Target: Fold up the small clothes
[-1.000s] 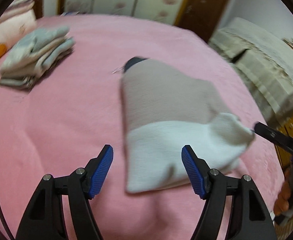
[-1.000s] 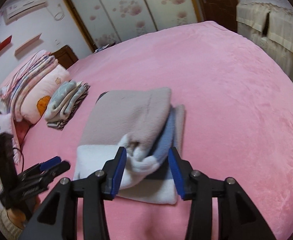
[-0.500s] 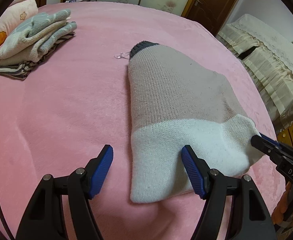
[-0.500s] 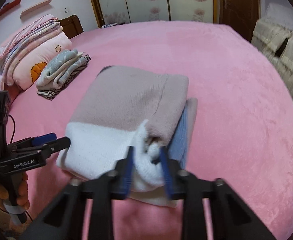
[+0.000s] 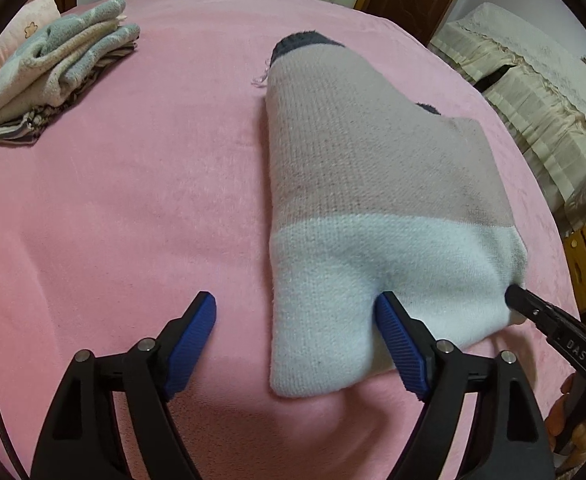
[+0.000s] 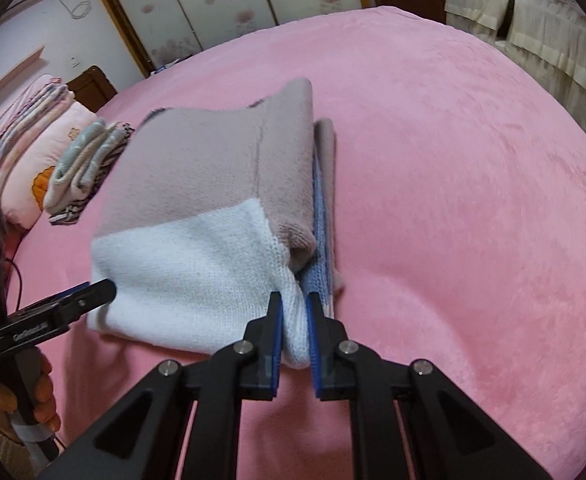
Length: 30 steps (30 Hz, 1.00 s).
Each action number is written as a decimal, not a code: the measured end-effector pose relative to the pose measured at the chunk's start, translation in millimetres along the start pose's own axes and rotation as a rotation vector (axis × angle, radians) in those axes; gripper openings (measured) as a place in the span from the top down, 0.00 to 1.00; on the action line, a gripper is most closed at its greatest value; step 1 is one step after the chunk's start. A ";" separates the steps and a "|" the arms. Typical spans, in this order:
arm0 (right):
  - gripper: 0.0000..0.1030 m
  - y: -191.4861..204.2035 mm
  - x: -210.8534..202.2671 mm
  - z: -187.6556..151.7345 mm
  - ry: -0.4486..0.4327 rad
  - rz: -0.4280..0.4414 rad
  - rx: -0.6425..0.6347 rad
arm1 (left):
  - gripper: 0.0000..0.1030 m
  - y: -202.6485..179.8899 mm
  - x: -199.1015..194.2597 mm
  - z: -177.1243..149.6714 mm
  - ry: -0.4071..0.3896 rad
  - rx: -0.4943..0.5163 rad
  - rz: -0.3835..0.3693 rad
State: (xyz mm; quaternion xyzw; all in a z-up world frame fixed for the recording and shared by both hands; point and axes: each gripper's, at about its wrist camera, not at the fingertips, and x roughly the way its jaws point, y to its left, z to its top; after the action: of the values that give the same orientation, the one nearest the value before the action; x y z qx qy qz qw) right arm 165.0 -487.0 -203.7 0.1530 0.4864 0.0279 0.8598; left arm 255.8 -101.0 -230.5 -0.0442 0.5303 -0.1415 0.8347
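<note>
On the pink bed the folded sweater lies lengthwise away from both hands. The left gripper, jaws opening wide, straddles its near white corner without pressing it. The right gripper is closing, pinching the opposite near white corner.
</note>
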 end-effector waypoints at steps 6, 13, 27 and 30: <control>0.89 -3.4 5.7 -5.9 0.006 0.006 0.014 | 0.14 7.8 5.3 1.9 0.005 -0.007 -0.014; 0.76 10.7 -17.5 16.9 -0.021 0.025 -0.058 | 0.15 -1.4 -16.1 10.4 -0.026 0.072 -0.015; 0.59 24.6 7.5 117.1 -0.111 -0.063 -0.123 | 0.15 -9.5 -18.1 91.4 -0.141 0.098 -0.021; 0.59 29.1 34.8 132.0 -0.084 -0.105 -0.142 | 0.15 -7.1 -8.0 103.3 -0.146 0.082 -0.017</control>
State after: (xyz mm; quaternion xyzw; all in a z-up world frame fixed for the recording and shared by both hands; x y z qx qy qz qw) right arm 297.7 -483.6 -160.7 0.0670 0.4541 0.0108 0.8884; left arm 344.0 -113.4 -177.1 -0.0249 0.4616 -0.1666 0.8709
